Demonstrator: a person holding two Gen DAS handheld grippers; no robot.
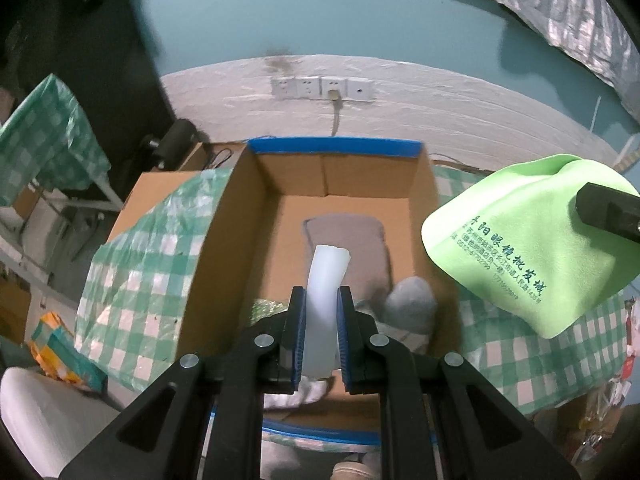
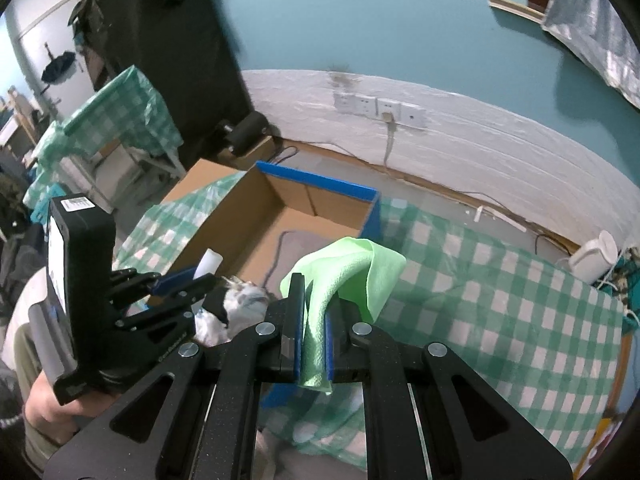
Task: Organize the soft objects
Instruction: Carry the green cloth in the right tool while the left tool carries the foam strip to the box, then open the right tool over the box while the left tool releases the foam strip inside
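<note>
The left tongs (image 1: 322,300) were clenched on a white strip (image 1: 325,280), a pale, rubbery-looking piece that stood up between the pads and curled forward past their tips. It bent under its own weight, so it looked light and limp; the grip sat low on it, leaving the free end to flop. It hung directly over the box (image 1: 236,216), whose floor lay below and ahead of the tongs. A grey pad (image 1: 360,240) lay flat on that floor beyond the strip's tip, and a grey sock (image 1: 412,304) was bunched just right of the pads.

The right tongs (image 2: 314,328) were clenched on a green cloth (image 2: 352,268), pinched along a fold, with the loose part draped forward and to the right over the fingertips. It seemed thin, very light and not slippery; a pinch anywhere on a fold should hold it. The box opening lay ahead and left of these tongs, the checked desk (image 2: 500,300) to their right.
</note>
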